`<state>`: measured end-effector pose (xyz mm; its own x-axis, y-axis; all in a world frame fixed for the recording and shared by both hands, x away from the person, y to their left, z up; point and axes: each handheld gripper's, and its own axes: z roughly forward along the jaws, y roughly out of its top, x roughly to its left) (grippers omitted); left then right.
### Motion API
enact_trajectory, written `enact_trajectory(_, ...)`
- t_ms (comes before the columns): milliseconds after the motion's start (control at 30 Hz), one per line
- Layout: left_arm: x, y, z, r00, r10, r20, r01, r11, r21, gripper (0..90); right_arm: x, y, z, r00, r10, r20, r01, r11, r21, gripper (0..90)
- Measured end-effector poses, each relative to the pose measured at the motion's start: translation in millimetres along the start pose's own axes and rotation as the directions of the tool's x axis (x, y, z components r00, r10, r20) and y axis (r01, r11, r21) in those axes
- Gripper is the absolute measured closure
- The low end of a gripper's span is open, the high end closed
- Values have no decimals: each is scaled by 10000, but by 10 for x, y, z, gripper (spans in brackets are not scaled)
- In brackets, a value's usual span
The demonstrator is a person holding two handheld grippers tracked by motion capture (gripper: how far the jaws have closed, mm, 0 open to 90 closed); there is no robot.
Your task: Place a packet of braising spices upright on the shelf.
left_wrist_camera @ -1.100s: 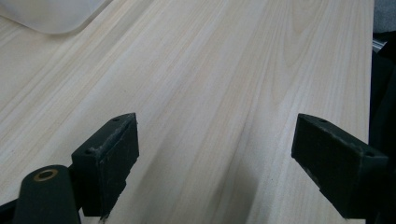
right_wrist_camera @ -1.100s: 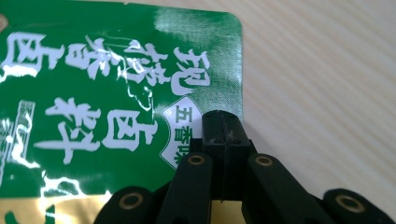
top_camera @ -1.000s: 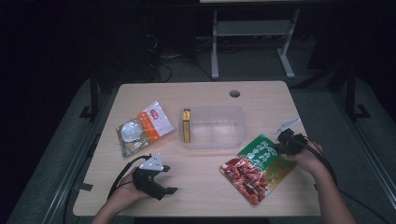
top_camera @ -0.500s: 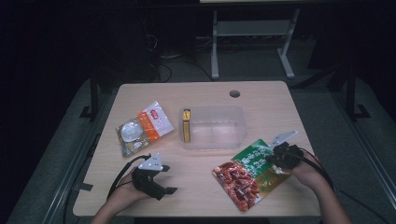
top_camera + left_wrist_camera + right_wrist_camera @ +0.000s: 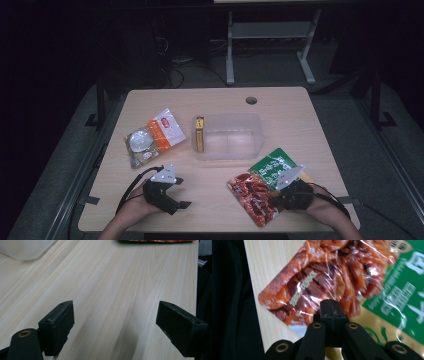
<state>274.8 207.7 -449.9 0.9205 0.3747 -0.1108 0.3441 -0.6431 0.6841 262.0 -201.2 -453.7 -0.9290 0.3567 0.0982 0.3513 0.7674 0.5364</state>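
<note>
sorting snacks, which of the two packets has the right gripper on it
The red-and-green packet at the table's near right edge, under the shut right gripper. The orange-and-white packet lies apart, left of the clear tub.

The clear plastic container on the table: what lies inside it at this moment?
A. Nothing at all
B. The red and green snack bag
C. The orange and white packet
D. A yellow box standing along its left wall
D. In the high view a narrow yellow box stands against the left wall of the clear container, while the red and green snack bag and the orange and white packet lie outside on the table.
</note>
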Motion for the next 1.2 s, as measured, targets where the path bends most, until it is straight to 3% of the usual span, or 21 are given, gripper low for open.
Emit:
enact_trajectory(267, 1, -5, 14, 10000, -20, 42, 20, 10000, 21, 146, 47, 167, 122, 9992, -399, -95, 399, 9992, -37, 900)
enact_trajectory(433, -6, -5, 30, 10000, -35, 62, 35, 10000, 60, 146, 78, 263, 186, 9974, -711, 100, 712, 9974, -97, 900)
enact_trajectory(533, -10, -2, 30, 10000, -11, 59, 11, 10000, 50, 145, 48, 283, 199, 9964, -845, 31, 846, 9956, -415, 900)
enact_trajectory(567, -11, -1, 24, 10000, 2, 44, -2, 10000, 33, 146, 21, 274, 178, 9971, -750, 105, 754, 9961, -460, 900)
enact_trajectory(633, -6, -5, 19, 10000, 9, 43, -9, 10000, 9, 146, -87, 218, 59, 9985, 37, 548, 6, 9969, -784, 900)
enact_trajectory(667, -4, -6, 17, 10000, 18, 35, -18, 10000, 28, 146, -207, 134, -32, 9903, 558, 1272, -462, 9959, -775, 900)
enact_trajectory(700, -2, -8, 14, 10000, 15, 28, -15, 10000, 38, 146, -265, 86, -61, 9845, 707, 1604, -596, 9956, -729, 900)
enact_trajectory(733, -2, -8, 14, 10000, 15, 28, -15, 10000, 38, 146, -265, 86, -61, 9845, 707, 1604, -596, 9956, -729, 900)
enact_trajectory(800, -2, -9, 11, 10000, 10, 10, -10, 10000, 28, 146, -348, -1, -102, 9732, 1138, 1999, -997, 9919, -792, 900)
enact_trajectory(833, -2, -9, 13, 10000, 2, 20, -2, 10000, 32, 146, -403, -61, -109, 9697, 1332, 2049, -1203, 9900, -741, 900)
enact_trajectory(933, -3, -7, 23, 10000, 2, 25, -2, 10000, 55, 146, -423, -84, -83, 9709, 1407, 1938, -1295, 9892, -693, 900)
enact_trajectory(1000, -8, -4, 31, 10000, -26, 49, 25, 10000, 50, 145, -419, -66, -63, 9744, 1397, 1764, -1297, 9893, -666, 900)
enact_trajectory(1033, -10, -1, 34, 10000, -14, 66, 13, 10000, 92, 145, -392, -29, -24, 9800, 1302, 1505, -1203, 9901, -729, 900)
enact_trajectory(1200, -13, 0, 42, 10000, 56, 51, -56, 9999, 138, 146, -316, 75, 56, 9870, 994, 1264, -907, 9932, -728, 900)
